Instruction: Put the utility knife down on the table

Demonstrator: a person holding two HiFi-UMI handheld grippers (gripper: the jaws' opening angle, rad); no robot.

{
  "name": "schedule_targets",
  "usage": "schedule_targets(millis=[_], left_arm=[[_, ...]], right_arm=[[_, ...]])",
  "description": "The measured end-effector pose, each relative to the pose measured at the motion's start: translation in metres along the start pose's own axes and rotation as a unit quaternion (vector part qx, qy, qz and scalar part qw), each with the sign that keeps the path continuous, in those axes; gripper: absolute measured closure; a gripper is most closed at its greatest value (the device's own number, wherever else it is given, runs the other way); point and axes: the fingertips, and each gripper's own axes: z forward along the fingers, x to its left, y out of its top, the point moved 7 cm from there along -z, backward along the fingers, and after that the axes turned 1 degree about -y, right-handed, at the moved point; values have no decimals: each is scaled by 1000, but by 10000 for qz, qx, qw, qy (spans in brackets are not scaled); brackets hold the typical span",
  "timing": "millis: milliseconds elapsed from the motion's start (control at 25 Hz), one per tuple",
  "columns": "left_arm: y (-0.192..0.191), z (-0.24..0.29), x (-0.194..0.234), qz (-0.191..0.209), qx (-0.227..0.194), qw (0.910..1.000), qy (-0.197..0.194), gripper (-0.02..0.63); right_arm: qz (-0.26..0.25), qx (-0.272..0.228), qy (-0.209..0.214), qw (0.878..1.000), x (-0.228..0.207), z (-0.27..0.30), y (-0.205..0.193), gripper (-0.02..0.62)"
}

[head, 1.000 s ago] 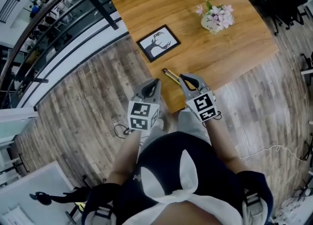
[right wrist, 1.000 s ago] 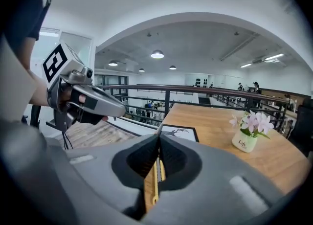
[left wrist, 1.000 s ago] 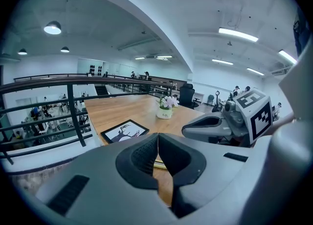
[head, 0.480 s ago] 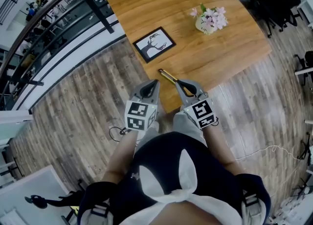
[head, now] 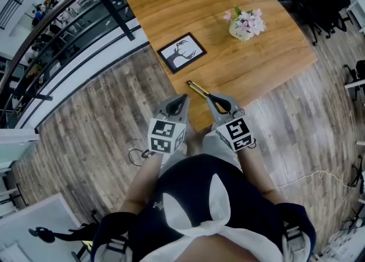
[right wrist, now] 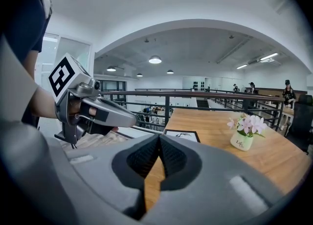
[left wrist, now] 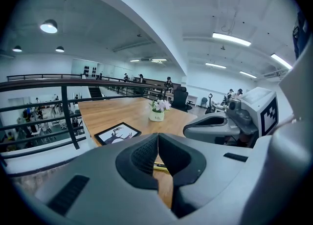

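Wood counter fills the top of the head view, set on a plank floor beside a black railing that overlooks a lower level. The gripper views show a white arched ceiling with round lamps and strip lights.

Utility knife is down on the counter, near its front edge. It lies flat with its long axis on a diagonal, the far end aimed towards the framed picture and the near end running in under the tip of the right gripper. Whether they touch, I can't tell.

Count them: one knife, one framed picture, one pot of pink flowers, two grippers. Left gripper hovers off the counter's edge with jaws together and nothing between them. Right jaws are together too, empty.
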Motion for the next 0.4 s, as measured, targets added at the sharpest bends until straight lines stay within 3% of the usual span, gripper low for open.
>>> schedule_targets(millis=[400], left_arm=[[-4,0,0,-16,20,10000,-42,586]], right_arm=[[13,19,-32,10000,1,3,-2,598]])
